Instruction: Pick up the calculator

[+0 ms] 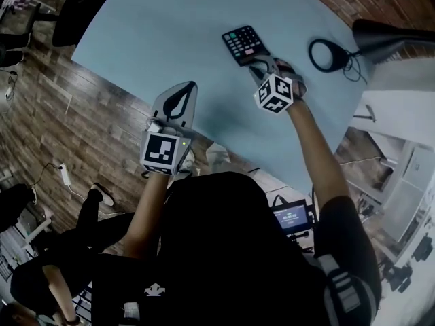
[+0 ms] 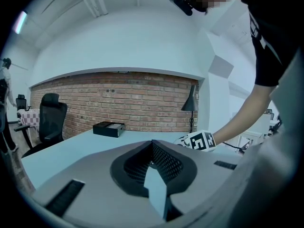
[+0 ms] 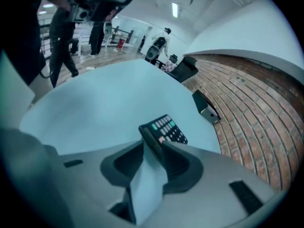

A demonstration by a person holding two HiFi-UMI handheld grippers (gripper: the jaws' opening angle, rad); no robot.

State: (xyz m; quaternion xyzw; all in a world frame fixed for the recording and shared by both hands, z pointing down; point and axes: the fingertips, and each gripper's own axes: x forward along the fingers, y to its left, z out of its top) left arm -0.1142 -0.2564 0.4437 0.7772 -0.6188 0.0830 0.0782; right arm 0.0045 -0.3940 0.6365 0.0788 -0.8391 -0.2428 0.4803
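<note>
The black calculator (image 1: 245, 44) lies flat on the pale blue table (image 1: 163, 39), toward its far right side. My right gripper (image 1: 262, 65) points down at the calculator's near edge, jaws open. In the right gripper view the calculator (image 3: 166, 127) sits just past the jaw tips, its near corner at the gap, and no pad presses on it. My left gripper (image 1: 190, 87) hovers over the table's near edge, well left of the calculator, its tips together on nothing. The left gripper view shows the right gripper's marker cube (image 2: 199, 140).
A flat black box (image 3: 205, 107) rests by the brick wall (image 3: 256, 99). A black desk lamp (image 1: 380, 36) with a ring base and cable (image 1: 328, 54) stands right of the calculator. An office chair (image 2: 50, 115) is at the table's far side. White furniture (image 1: 401, 134) lies beyond the right edge.
</note>
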